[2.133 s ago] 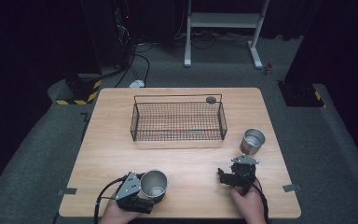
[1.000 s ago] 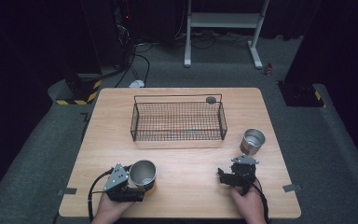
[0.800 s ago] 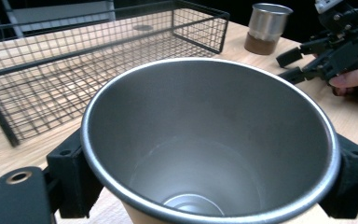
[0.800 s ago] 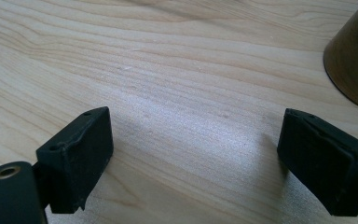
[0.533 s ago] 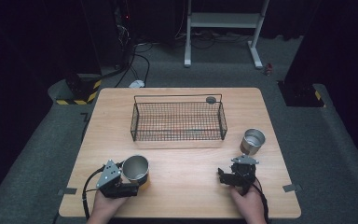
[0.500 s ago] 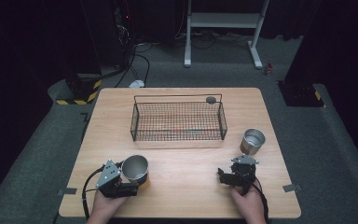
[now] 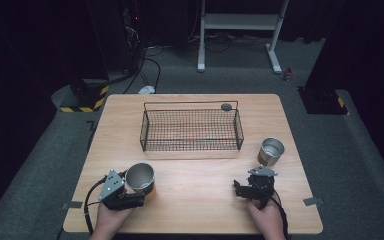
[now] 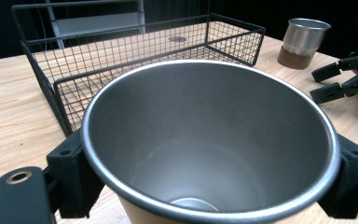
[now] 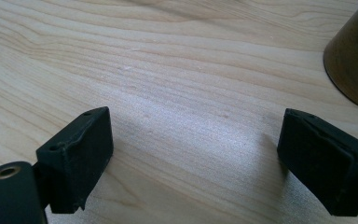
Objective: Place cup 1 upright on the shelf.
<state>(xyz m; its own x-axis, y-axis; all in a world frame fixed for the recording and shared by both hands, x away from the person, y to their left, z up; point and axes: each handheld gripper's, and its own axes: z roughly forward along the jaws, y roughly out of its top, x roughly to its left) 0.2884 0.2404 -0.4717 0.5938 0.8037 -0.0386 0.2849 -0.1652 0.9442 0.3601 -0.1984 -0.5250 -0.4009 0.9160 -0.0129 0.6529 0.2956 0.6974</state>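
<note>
The steel cup (image 8: 209, 140) sat clamped between the left gripper (image 7: 121, 191)'s fingers (image 8: 70, 175). It was empty, with a tan base. The right gripper (image 7: 247, 188) gaped wide, holding nothing.

Basket (image 7: 190, 129) mid-table (image 7: 200, 202); cups (image 7: 140, 177) front-left, right (image 7: 271, 151).

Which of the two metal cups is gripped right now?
The cup at the near left, between the left gripper fingers; the other cup stands free beside the basket.

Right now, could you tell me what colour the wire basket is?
The wire basket is black, clearest in the high view.
</note>
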